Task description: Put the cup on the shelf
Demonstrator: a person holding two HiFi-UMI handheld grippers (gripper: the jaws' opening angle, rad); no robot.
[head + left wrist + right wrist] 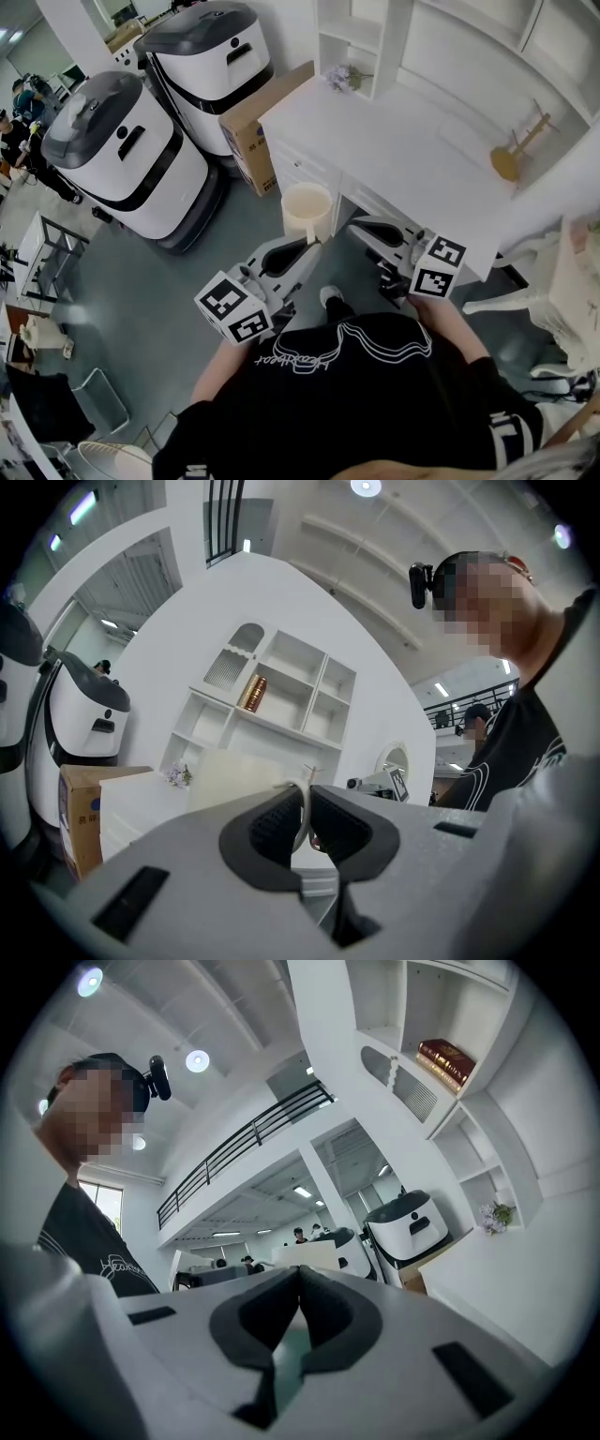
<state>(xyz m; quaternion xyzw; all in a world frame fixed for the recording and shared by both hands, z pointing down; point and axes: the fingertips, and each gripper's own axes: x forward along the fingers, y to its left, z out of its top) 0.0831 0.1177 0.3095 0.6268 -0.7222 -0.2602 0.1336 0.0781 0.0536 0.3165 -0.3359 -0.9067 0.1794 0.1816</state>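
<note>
Right tongs (364,225): pressed together, empty.
Left tongs (313,246): clamped on the cup's thin rim; the working side.
Cup (307,208): upright, mouth up, just ahead of the left tips, in the air short of the table's near edge.
Table (403,155): between cup and shelf.
Shelf (349,42): on the table's far edge, ahead and higher than the cup.

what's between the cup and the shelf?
Head view: only the white desk top, with a small flower bunch at the foot of the shelf. The cup is just off the desk's near edge.
</note>
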